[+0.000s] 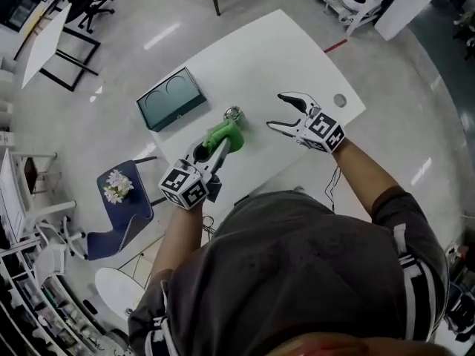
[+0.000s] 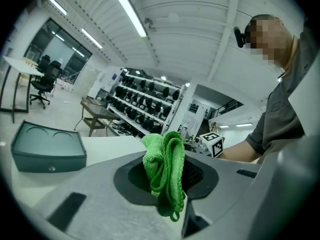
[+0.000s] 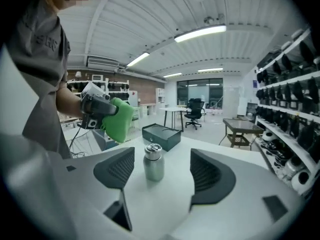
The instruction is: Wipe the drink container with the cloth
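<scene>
A small steel drink bottle (image 1: 233,114) stands upright on the white table (image 1: 297,65). My left gripper (image 1: 217,148) is shut on a bunched green cloth (image 1: 225,136), held just short of the bottle on its near left side. In the left gripper view the cloth (image 2: 165,171) hangs folded between the jaws, and the bottle is hidden. My right gripper (image 1: 274,111) stands open to the right of the bottle with nothing in it. In the right gripper view the bottle (image 3: 153,162) stands just beyond the wide-apart jaws, and the cloth (image 3: 120,119) is up at the left.
A dark green box (image 1: 171,99) with two round recesses lies on the table's left part, behind the bottle in the right gripper view (image 3: 161,135). A round hole (image 1: 340,100) sits near the table's right corner. A blue chair (image 1: 119,199) bearing flowers stands beside the table.
</scene>
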Demonstrator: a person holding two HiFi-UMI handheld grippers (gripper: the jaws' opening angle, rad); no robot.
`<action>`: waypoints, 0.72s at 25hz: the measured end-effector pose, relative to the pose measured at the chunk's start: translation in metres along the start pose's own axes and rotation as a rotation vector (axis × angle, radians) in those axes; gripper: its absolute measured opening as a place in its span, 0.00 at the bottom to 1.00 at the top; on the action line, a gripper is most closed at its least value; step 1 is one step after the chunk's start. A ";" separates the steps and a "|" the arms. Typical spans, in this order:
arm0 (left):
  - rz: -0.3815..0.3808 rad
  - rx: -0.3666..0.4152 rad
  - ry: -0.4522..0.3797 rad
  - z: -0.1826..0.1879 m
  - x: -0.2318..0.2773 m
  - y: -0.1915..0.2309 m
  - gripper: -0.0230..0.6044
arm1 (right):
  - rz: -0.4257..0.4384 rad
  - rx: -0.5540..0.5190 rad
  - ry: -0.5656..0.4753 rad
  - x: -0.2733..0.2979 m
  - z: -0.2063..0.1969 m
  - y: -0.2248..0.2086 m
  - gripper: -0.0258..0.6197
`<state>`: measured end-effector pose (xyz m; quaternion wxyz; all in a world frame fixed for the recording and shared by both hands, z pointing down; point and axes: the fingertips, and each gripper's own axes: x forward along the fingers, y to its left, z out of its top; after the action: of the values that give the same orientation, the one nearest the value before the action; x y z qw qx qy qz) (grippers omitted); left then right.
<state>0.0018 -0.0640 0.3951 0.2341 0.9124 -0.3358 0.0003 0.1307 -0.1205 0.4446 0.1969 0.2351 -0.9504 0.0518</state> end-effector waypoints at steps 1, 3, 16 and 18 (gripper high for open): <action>0.023 -0.013 0.002 -0.005 -0.009 0.011 0.17 | 0.035 -0.015 0.017 0.018 -0.003 0.007 0.57; 0.062 -0.040 0.013 -0.015 -0.022 0.033 0.17 | 0.100 -0.043 0.054 0.051 -0.010 0.021 0.61; 0.026 -0.209 0.162 -0.079 0.008 0.143 0.17 | 0.190 -0.124 0.163 0.160 -0.051 0.040 0.47; -0.012 -0.225 0.182 -0.083 0.020 0.147 0.17 | 0.196 -0.123 0.148 0.162 -0.049 0.040 0.46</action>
<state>-0.0601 -0.1384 0.5345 0.3642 0.8786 -0.3058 0.0442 -0.0025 -0.1450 0.5540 0.2747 0.1241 -0.9530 0.0296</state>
